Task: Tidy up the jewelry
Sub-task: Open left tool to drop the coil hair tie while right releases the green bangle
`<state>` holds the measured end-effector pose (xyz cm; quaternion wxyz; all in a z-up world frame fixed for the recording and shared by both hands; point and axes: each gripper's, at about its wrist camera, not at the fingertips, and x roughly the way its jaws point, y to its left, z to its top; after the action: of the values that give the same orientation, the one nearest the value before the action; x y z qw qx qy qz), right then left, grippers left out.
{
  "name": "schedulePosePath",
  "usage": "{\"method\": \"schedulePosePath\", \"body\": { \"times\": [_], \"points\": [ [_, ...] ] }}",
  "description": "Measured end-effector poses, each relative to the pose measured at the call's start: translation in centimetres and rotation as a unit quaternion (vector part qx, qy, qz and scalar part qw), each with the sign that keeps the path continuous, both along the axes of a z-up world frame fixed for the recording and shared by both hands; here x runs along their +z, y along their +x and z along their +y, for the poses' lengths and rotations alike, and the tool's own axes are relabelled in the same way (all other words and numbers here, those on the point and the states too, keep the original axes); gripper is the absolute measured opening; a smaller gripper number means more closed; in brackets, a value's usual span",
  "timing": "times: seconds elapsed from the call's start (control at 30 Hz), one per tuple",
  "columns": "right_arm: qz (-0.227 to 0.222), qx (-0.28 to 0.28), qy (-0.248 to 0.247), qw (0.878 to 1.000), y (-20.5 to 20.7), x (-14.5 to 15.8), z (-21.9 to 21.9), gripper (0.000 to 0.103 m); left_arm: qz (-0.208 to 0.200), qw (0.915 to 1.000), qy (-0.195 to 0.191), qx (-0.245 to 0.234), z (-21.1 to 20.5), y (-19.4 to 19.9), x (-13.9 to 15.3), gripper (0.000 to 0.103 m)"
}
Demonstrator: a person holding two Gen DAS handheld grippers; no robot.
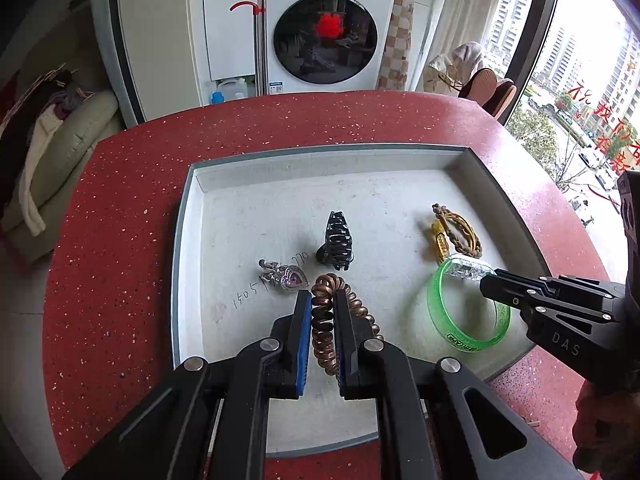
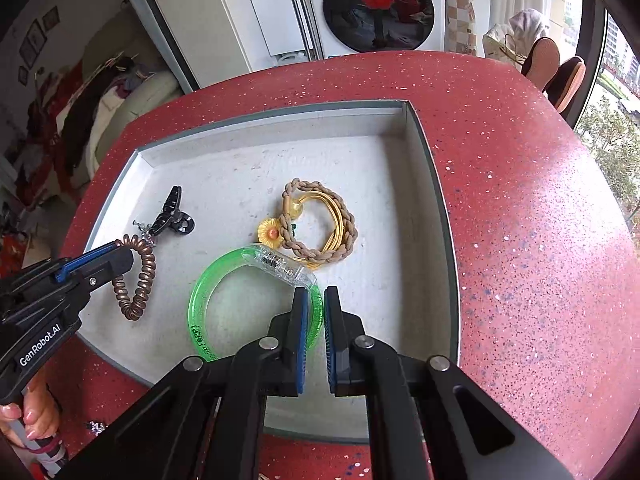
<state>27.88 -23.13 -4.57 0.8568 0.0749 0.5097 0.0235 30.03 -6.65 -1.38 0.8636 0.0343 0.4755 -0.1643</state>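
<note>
A grey tray (image 1: 188, 216) (image 2: 436, 184) on the red table holds the jewelry. My left gripper (image 1: 323, 300) is shut on a copper spiral hair tie (image 1: 325, 320) (image 2: 140, 276) low over the tray floor. My right gripper (image 2: 316, 300) (image 1: 486, 278) is shut on a green translucent bracelet (image 2: 200, 304) (image 1: 444, 320) next to its clear clasp (image 2: 280, 264). A black claw clip (image 1: 336, 240) (image 2: 170, 216), a silver heart pendant (image 1: 286, 278) and a braided band with yellow flower ties (image 2: 320, 224) (image 1: 456, 232) lie in the tray.
The red speckled table (image 1: 120, 240) (image 2: 520, 240) surrounds the tray. A washing machine (image 1: 326, 28) stands beyond the far edge, a sofa with clothes (image 1: 52, 136) to the left, windows to the right.
</note>
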Motion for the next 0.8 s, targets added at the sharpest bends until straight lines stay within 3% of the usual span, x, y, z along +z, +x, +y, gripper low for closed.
{"method": "schedulePosePath", "body": {
  "times": [0.27,0.43,0.53,0.6,0.67,0.73,0.8],
  "points": [
    [-0.022,-0.014,-0.048,0.998,0.9,0.2,-0.2,0.009,-0.012,0.9989,0.035,0.029,-0.3,1.1,-1.8,0.030],
    [-0.028,-0.009,-0.062,0.998,0.7,-0.2,0.3,0.009,-0.025,0.9967,0.070,0.032,-0.5,1.0,-3.0,0.030],
    [-0.029,-0.005,-0.061,0.998,0.6,-0.2,0.4,0.011,-0.035,0.9963,0.071,0.034,-0.4,0.8,-3.0,0.030],
    [-0.027,-0.006,-0.051,0.998,0.6,-0.2,0.2,0.019,-0.035,0.9960,0.075,0.034,-0.3,0.8,-2.9,0.030],
    [-0.032,-0.009,-0.039,0.999,0.3,0.1,-0.1,0.046,-0.036,0.9959,0.075,0.036,-0.3,0.7,-2.8,0.030],
    [-0.040,-0.014,-0.026,0.999,-0.1,0.5,-0.3,0.053,-0.040,0.9960,0.071,0.038,-0.2,0.5,-2.5,0.030],
    [-0.052,-0.017,-0.008,0.998,-0.6,1.2,-0.5,0.053,-0.051,0.9953,0.071,0.041,-0.4,0.2,-2.1,0.030]
  ]
}}
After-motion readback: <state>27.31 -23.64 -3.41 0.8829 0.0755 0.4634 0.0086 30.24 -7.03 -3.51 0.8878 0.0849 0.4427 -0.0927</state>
